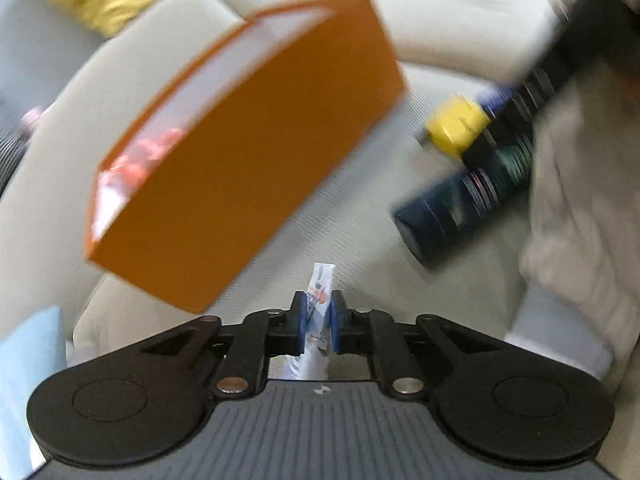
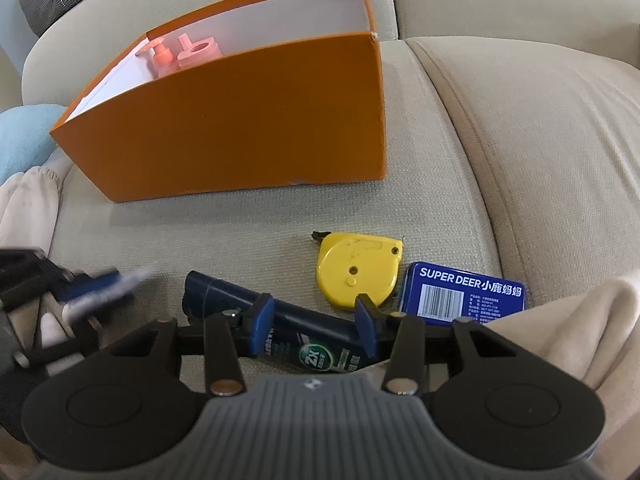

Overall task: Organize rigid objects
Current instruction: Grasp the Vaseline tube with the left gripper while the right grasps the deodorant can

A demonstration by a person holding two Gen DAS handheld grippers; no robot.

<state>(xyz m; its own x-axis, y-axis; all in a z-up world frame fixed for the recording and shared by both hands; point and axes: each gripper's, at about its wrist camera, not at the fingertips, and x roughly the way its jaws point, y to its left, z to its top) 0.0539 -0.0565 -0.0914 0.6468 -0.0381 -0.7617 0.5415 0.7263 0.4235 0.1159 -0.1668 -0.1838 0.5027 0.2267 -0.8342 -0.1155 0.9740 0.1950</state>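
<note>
In the left wrist view, we see the orange box (image 1: 240,152) filling the upper centre, with bare sofa cushion (image 1: 360,216) open below and right of it. Our left gripper (image 1: 319,322) pinches a thin white packet (image 1: 318,312) at lower centre.

In the right wrist view, bare cushion separates the box from the yellow tape measure (image 2: 358,270) and blue tin (image 2: 464,294). Our right gripper (image 2: 314,326) straddles the dark bottle (image 2: 280,320), pads against its sides.

Left hand-held gripper (image 1: 319,322) pads clamped on thin white packet (image 1: 318,312); right hand-held gripper (image 2: 314,330) pads straddling dark tube (image 2: 280,328), angled down.
</note>
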